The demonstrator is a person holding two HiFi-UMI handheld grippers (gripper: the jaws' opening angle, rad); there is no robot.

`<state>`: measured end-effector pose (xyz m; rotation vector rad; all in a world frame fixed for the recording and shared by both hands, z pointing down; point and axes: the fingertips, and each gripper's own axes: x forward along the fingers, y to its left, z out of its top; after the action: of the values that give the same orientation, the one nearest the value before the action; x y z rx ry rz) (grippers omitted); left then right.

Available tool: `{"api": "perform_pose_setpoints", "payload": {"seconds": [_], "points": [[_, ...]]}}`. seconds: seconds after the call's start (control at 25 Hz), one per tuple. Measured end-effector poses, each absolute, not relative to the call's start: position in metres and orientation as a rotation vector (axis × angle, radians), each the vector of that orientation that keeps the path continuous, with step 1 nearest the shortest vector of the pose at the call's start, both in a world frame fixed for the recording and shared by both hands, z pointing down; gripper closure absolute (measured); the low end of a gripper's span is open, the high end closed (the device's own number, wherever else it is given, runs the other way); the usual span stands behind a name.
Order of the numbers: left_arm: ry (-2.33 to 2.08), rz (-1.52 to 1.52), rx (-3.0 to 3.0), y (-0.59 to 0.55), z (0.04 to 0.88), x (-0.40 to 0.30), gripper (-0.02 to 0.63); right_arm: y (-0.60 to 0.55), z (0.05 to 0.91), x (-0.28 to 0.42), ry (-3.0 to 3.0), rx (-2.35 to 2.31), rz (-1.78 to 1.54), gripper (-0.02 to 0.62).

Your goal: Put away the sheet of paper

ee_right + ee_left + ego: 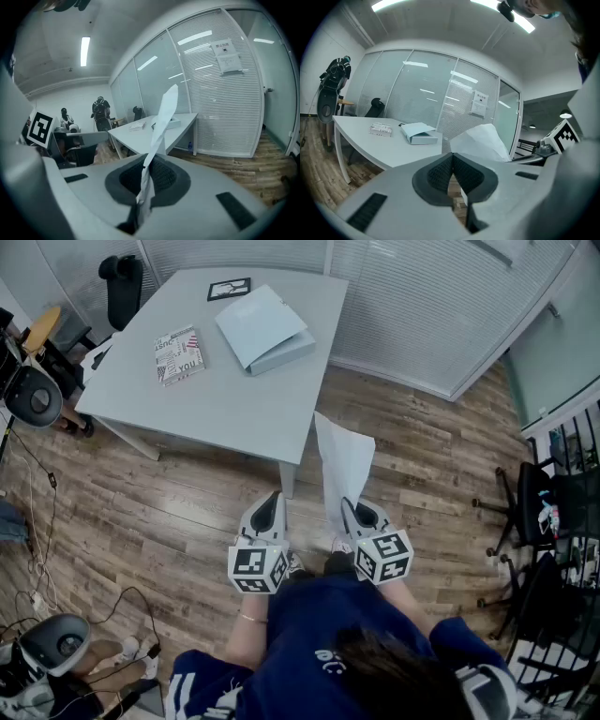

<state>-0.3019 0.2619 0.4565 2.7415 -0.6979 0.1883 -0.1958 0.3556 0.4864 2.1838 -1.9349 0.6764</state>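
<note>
The right claw (352, 510) pinches the sheet of paper (345, 457) by its lower edge, upright in the air short of the desk (225, 404). The left claw (269, 507) is closed on nothing. I'd carry it slowly toward the pale blue folder (262, 329), probably its home, so it doesn't flop.

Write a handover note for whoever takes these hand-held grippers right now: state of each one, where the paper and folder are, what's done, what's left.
Left hand-held gripper: shut, empty, held beside the right one.
Right hand-held gripper: shut on the paper, pinched at its near end, with the sheet sticking out ahead of the jaws.
Folder: lying on the table, next to a booklet. The person stands short of the table.
Done: paper is in hand.
Left: carry it to the table and put it away, probably in the folder.
</note>
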Motion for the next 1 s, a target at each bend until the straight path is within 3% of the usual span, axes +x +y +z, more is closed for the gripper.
{"api": "perform_pose_setpoints", "payload": {"seconds": [0.48, 1.0], "points": [[-0.655, 0.220, 2.735, 0.257, 0.472, -0.291, 0.601, 0.354, 0.488, -0.186, -1.887, 2.260, 0.678, 0.587], [-0.724, 0.196, 2.682, 0.218, 0.476, -0.219, 0.601, 0.303, 0.487, -0.105, -1.938, 2.190, 0.559, 0.586]]}}
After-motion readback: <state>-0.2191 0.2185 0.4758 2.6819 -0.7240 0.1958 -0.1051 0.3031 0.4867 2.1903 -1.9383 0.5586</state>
